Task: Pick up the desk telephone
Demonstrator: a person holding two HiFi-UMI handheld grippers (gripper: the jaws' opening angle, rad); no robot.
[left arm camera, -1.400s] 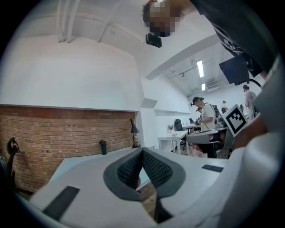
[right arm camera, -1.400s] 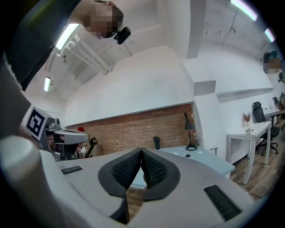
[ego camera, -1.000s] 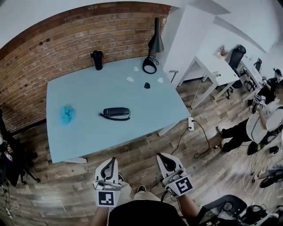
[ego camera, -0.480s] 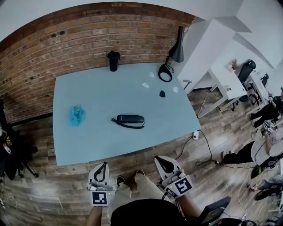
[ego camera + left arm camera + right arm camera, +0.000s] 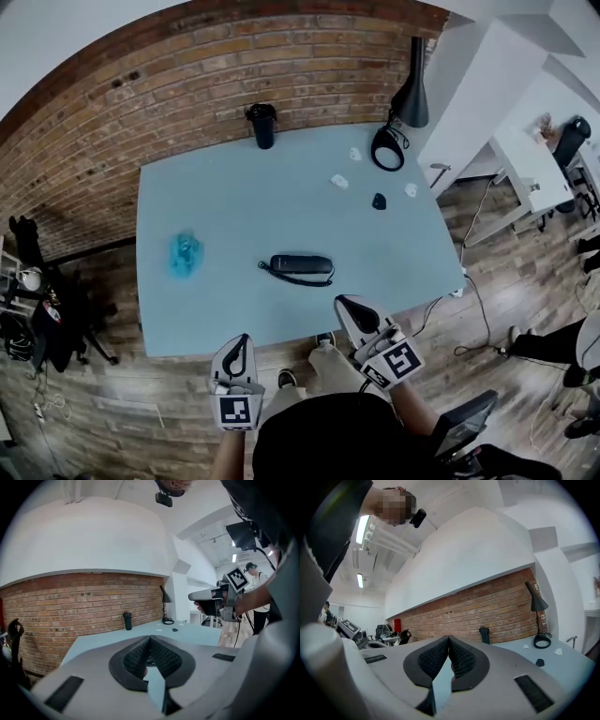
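Closer than a second ago, left gripper (image 5: 240,339) and right gripper (image 5: 346,302) hang at the counter (image 5: 225,202) edge, fingers pinched shut with nothing in them. Desk telephone (image 5: 302,268) lies mid-counter, ahead of them. It's probably light, stiff, slick plastic with a trailing cord, so they'd best grab across its narrow middle.

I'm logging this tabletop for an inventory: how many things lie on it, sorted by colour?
Black: 4 (desk telephone, bottle, desk lamp, small object)
White: 3 small pieces
Blue: 1 crumpled item
Total: 8
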